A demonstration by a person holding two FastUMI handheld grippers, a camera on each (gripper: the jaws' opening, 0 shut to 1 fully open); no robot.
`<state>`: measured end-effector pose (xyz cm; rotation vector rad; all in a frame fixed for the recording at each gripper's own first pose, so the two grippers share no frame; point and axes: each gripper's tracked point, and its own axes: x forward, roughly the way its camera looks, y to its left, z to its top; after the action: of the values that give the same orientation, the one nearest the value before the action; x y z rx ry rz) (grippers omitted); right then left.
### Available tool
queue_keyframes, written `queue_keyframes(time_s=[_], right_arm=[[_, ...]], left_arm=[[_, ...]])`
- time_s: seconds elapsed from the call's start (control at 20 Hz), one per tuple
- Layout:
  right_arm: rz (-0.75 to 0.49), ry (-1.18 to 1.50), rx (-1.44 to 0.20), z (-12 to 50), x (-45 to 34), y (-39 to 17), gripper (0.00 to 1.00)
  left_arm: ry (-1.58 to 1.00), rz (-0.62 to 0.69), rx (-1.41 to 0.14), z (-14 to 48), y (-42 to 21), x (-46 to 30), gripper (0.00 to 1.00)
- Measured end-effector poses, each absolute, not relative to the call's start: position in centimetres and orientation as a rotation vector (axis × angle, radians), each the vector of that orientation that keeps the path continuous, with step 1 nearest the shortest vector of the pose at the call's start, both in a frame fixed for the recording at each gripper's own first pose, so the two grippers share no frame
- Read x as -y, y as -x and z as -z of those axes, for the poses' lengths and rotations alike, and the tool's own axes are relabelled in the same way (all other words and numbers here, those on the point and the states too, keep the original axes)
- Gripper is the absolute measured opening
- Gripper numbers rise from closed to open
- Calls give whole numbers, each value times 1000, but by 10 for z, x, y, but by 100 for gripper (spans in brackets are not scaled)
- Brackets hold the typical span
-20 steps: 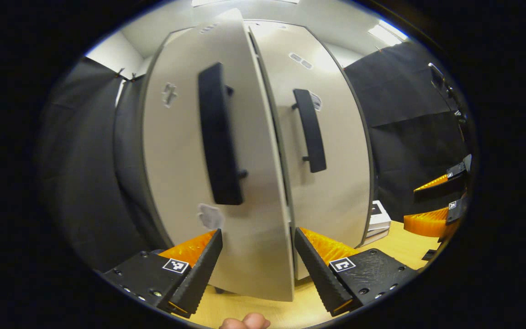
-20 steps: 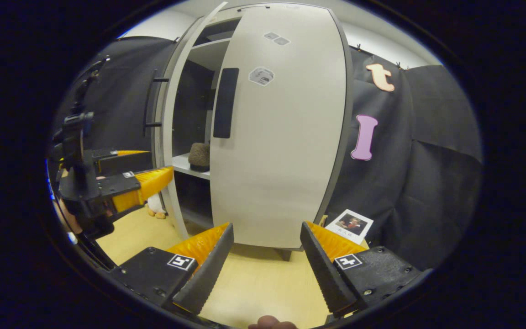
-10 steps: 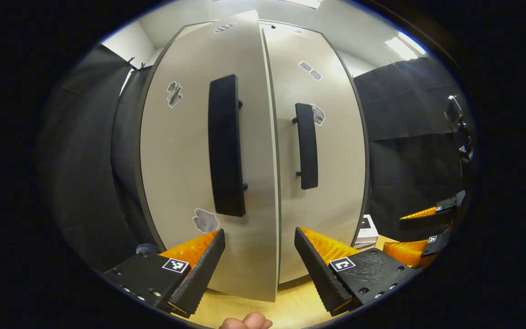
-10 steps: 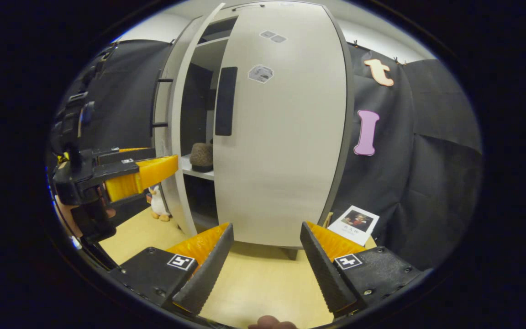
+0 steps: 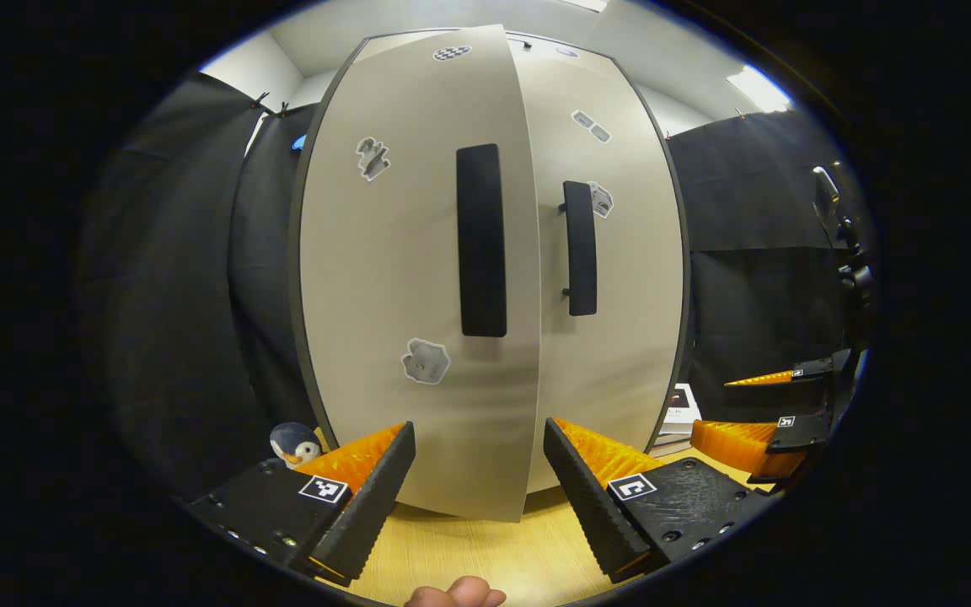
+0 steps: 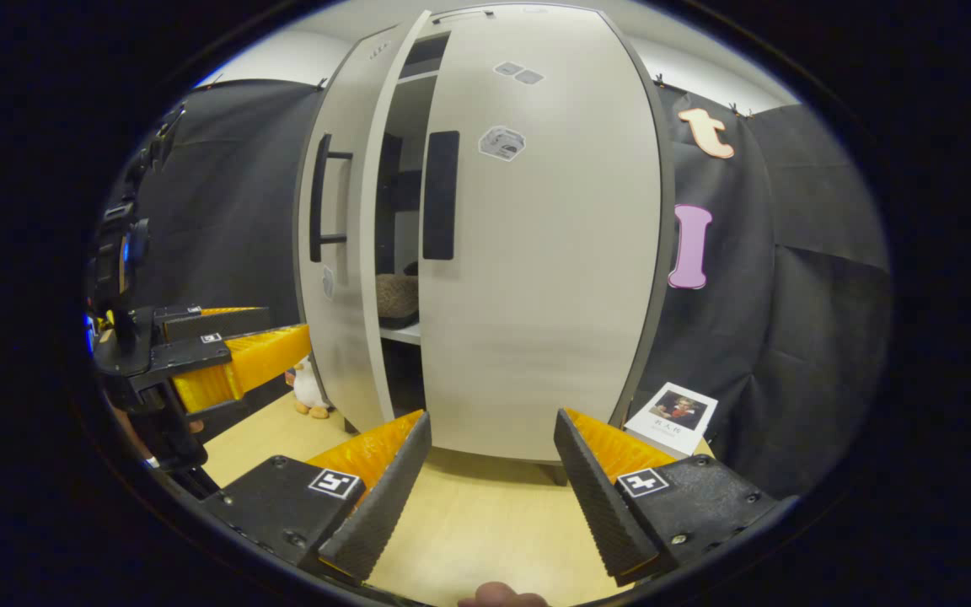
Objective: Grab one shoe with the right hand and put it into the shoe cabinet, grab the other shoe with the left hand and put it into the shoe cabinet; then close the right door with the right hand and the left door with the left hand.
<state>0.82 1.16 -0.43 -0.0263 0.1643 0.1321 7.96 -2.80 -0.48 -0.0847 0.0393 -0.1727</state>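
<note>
Pale grey left cabinet door (image 6: 342, 253) stands slightly ajar
Both grippers (image 5: 475, 480) (image 6: 490, 472) gape wide, empty; a glancing push could leave it unlatched.

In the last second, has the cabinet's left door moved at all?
Yes. In the right gripper view the left door has swung toward the shut right door, narrowing the dark gap between them; it is not fully closed yet.

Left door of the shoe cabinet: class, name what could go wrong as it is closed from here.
1. The left door stands ajar; a weak push may leave the gap.
2. The left gripper, open and apart from the door, could catch its handle.
3. The shoe near the shelf edge might block closing.
</note>
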Motion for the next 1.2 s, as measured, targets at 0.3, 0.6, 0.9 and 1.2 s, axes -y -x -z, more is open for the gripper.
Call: queue_keyframes(time_s=[0.3, 0.6, 0.9, 1.2], right_arm=[[-93, -20, -101, -19, -8, -6, 94], [-97, -28, -66, -31, -16, 1, 96], [-113, -26, -87, -28, -24, 10, 96], [-118, -25, -94, -26, -30, 21, 96]], left_arm=[[88, 127, -42, 5, -63, 15, 96], [96, 109, -28, 0, -57, 10, 96], [84, 126, -34, 1, -40, 14, 96], [102, 120, -56, 10, -30, 8, 96]])
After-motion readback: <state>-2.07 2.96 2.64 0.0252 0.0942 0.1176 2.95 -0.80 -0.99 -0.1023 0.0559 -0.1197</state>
